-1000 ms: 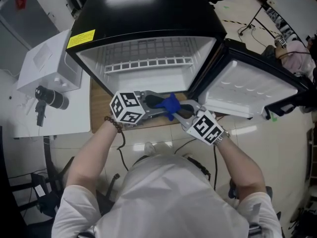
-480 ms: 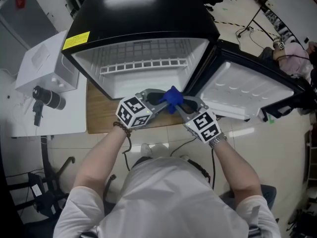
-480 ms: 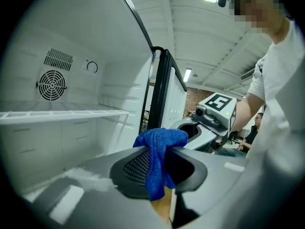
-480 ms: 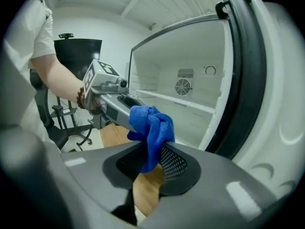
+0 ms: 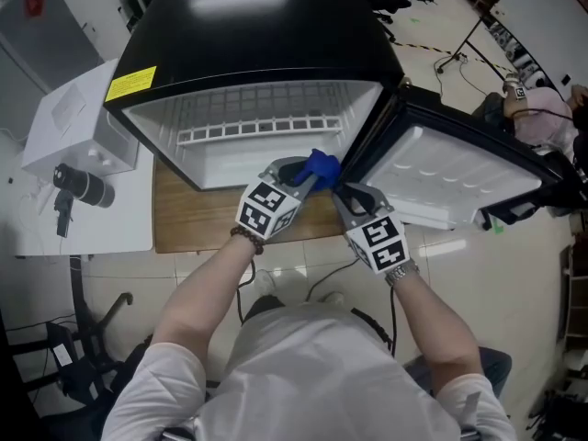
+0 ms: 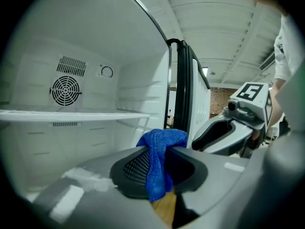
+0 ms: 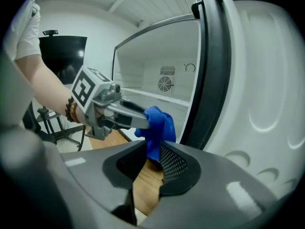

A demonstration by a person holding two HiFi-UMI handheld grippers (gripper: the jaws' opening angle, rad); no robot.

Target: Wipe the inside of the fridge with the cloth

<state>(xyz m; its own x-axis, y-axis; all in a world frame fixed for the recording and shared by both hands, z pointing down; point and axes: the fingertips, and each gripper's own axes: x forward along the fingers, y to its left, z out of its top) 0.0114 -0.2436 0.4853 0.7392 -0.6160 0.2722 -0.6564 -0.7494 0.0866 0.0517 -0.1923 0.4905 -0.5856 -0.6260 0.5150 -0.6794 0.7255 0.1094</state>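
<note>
Item: fridge [image 5: 257, 26], black outside, white inside, standing on a wooden board [image 5: 188, 219] with its door [image 5: 459, 173] swung wide to the right of the opening. Wire shelf [image 5: 257, 127] in place across the cavity.

Task progress: wiping judged not yet begun. No cloth was touching any inner wall, the shelf or the floor of the fridge. The whole interior remained to be done.

Item: cloth [image 5: 322, 165], blue, bunched. It hung just in front of the fridge opening, at its lower right corner near the door hinge, over the board.

Item: left gripper [image 5: 308, 176]. Jaws were closed tight on the cloth, a fold standing above the tips and the rest hanging below. It sat just outside the fridge opening, pointed inward.

Item: right gripper [image 5: 345, 193]. Jaws stood partly apart with bare wood showing through the gap. The cloth's hanging end lay at their tips, but the pads did not appear to press it. It sat just outside the fridge, beside the door's inner edge.
</note>
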